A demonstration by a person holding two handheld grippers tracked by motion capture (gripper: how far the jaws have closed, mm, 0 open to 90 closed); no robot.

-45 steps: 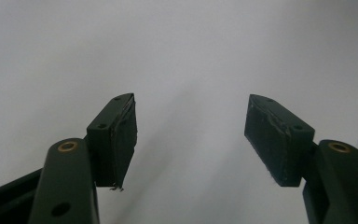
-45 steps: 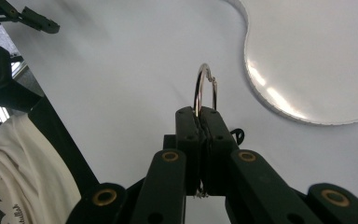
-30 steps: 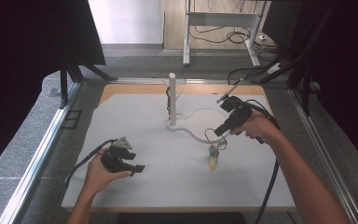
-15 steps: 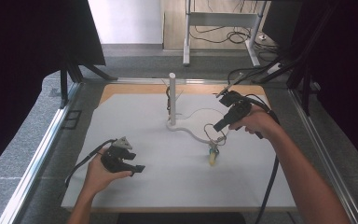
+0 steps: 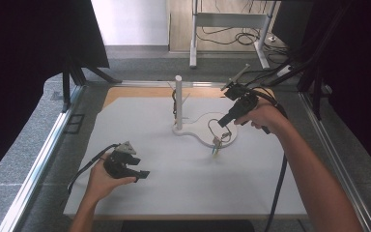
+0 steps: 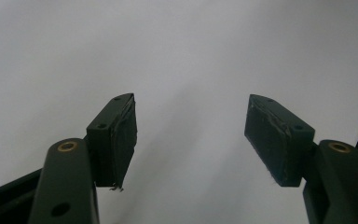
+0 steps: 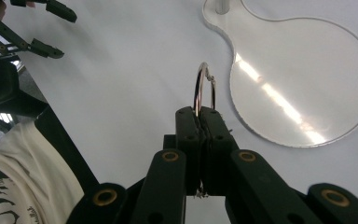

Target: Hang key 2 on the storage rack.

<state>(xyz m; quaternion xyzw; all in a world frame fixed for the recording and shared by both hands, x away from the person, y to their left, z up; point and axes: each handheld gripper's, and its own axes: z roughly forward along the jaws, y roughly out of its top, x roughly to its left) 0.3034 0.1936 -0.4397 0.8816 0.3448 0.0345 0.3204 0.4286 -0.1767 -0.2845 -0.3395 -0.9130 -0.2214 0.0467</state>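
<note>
The right gripper (image 5: 221, 124) is clenched on a thin metal ring (image 7: 204, 88), which stands up edge-on out of its closed jaws in the right gripper view. From the high view, something small and coloured, probably a tag or key (image 5: 215, 144), dangles below the ring on a short wire, just over the near edge of the stand's base. So the pick-up looks done: the ring is off the tabletop (image 5: 174, 183) and carried in the air.

What seems left is hanging it. The white post (image 5: 178, 99) rises beyond and to the left of the right gripper, with small pegs (image 5: 185, 98) sticking out near mid-height (too thin to count). The ring has not reached any peg yet, so the lift, the approach and the threading over a peg all remain, by my judgement.

The clear rounded base plate (image 7: 307, 88) lies directly under and ahead of the right gripper; its glossy surface is bare. The dangling piece could drag on the plate's edge or swing against the post during the approach.

The left gripper (image 5: 143, 175) rests well away near the front of the tabletop, released, its pads (image 6: 121, 140) spread with nothing between them. It blocks nothing.
</note>
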